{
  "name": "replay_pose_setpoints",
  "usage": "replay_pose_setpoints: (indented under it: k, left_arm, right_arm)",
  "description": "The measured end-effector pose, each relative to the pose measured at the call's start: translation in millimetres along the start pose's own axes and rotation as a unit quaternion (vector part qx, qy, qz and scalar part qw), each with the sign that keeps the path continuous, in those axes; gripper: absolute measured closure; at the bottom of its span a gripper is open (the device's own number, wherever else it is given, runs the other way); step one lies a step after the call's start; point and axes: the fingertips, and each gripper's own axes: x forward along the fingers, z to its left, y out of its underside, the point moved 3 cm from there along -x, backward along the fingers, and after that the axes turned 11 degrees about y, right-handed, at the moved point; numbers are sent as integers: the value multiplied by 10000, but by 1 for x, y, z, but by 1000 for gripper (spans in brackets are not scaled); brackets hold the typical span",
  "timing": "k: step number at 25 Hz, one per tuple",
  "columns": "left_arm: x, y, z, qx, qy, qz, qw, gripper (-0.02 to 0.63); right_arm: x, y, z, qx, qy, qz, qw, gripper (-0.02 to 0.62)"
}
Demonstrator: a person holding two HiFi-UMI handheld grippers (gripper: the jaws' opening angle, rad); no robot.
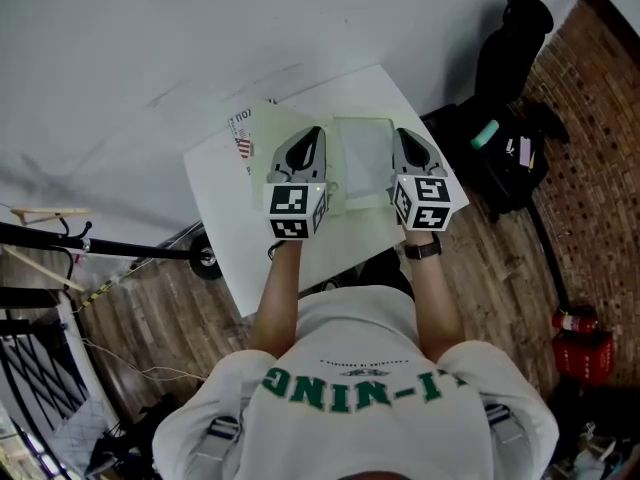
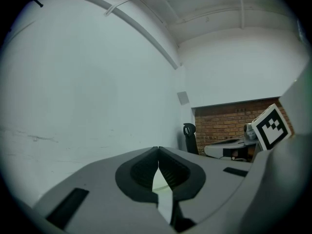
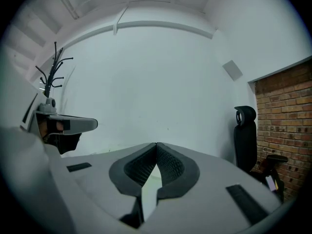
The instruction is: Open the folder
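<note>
A pale green folder [image 1: 352, 208] lies flat on the white table [image 1: 215, 183], with a whitish sheet [image 1: 362, 153] at its middle. Both grippers hover over it side by side and point level toward the white wall. My left gripper [image 1: 318, 131] is above the folder's left part; its own view shows the jaws [image 2: 158, 149] meeting at the tips with nothing between them. Over the folder's right part, my right gripper [image 1: 402, 133] is also shut and empty [image 3: 156, 144]. The marker cubes hide part of the folder's near half.
A printed paper [image 1: 240, 133] sticks out from under the folder's left edge. A black office chair [image 1: 512, 43] and a dark bag [image 1: 510, 163] stand right of the table by the brick wall. A red canister [image 1: 580, 343] sits on the floor. A coat stand [image 3: 51, 77] rises at the left.
</note>
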Motion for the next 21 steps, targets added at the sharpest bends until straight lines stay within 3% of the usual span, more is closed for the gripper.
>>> replay_pose_setpoints:
  k: [9, 21]
  left_arm:
    - [2, -3, 3, -45, 93, 21, 9999, 591]
    - [-14, 17, 12, -147, 105, 174, 9997, 591]
  right_arm:
    - [-1, -19, 1, 147, 35, -161, 9998, 580]
    - [3, -12, 24, 166, -213, -57, 9996, 580]
